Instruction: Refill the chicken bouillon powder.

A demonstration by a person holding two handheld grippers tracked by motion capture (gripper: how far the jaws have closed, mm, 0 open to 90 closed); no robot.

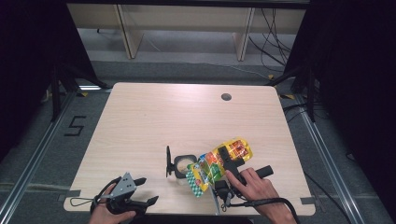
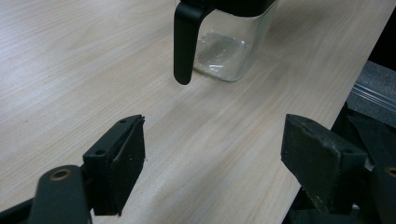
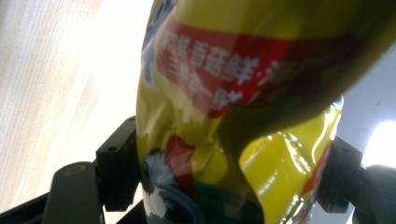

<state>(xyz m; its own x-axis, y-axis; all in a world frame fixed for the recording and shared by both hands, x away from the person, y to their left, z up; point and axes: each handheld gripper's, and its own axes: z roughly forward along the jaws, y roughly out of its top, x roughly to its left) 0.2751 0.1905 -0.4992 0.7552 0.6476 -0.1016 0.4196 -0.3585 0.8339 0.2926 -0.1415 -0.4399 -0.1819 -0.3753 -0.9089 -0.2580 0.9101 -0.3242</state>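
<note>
Your table (image 1: 154,116) is evenly lit with dark surroundings; up close the snack bag (image 3: 243,116) goes blurry, with blown-out glare behind.

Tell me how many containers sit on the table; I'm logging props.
1: a clear glass jar with a black handle near the front edge, beside the snack bag held in the right gripper.

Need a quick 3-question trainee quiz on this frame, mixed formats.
1. True or false: the right tongs are clamped on the yellow snack bag.
2. Which end of the bag is tilted down toward the clear container? A) the checkered green end B) the red-label end
3. Fill in: the left tongs stand ___ with nothing between the jaws, over the table.

Key: 1 true; 2 A; 3 open.
</note>
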